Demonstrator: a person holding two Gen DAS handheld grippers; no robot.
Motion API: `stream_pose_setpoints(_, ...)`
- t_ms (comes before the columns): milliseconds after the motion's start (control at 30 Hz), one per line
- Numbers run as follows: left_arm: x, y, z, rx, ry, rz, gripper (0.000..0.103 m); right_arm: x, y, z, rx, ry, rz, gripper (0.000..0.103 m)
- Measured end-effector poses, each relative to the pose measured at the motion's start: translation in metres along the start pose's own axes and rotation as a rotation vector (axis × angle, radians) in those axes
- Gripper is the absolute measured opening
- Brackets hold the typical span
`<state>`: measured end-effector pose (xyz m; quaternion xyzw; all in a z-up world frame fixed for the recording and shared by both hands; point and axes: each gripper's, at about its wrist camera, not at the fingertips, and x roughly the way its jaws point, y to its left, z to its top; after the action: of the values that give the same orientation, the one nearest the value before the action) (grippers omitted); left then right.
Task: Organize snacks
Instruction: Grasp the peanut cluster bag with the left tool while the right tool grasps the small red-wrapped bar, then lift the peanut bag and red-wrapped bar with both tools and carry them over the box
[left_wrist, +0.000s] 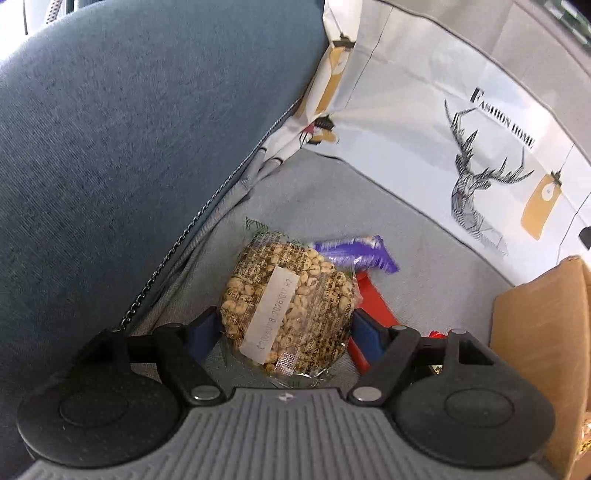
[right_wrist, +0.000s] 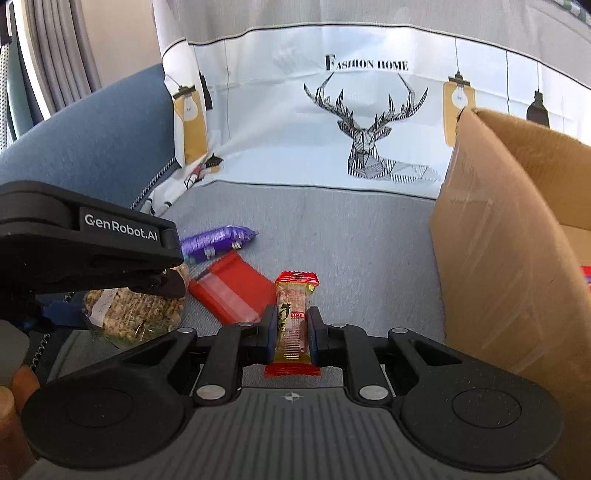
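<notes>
My left gripper (left_wrist: 284, 325) is shut on a round puffed-grain cake (left_wrist: 286, 301) in clear wrap with a white label, just above the grey sofa seat; the cake also shows in the right wrist view (right_wrist: 133, 310) under the left gripper (right_wrist: 92, 254). My right gripper (right_wrist: 291, 325) is shut on a small red-ended candy bar (right_wrist: 293, 317), held upright. A purple snack packet (left_wrist: 354, 253) (right_wrist: 218, 242) and a red packet (right_wrist: 232, 291) (left_wrist: 371, 295) lie on the seat between them.
An open cardboard box (right_wrist: 509, 236) stands on the seat at the right, also seen in the left wrist view (left_wrist: 543, 332). A blue sofa armrest (left_wrist: 129, 147) rises on the left. A deer-print cover (right_wrist: 369, 122) hangs over the backrest behind.
</notes>
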<state>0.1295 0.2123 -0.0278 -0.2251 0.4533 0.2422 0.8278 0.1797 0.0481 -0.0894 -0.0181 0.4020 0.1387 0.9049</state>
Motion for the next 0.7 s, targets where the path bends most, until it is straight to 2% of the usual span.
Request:
stream_pose_setpoints(400, -0.033, -0.016, 0.005, 0.038, -0.142, -0.035, 0.08, -0.049, -0.007, 0.027, -0.024, -0.103, 0.014, 0.017)
stream_pose_setpoints(700, -0.059, -0.036, 0.0, 0.088, -0.247, -0.091, 0.08, -0.107, -0.038, 0.046, -0.069, -0.217, 0.057, 0.017)
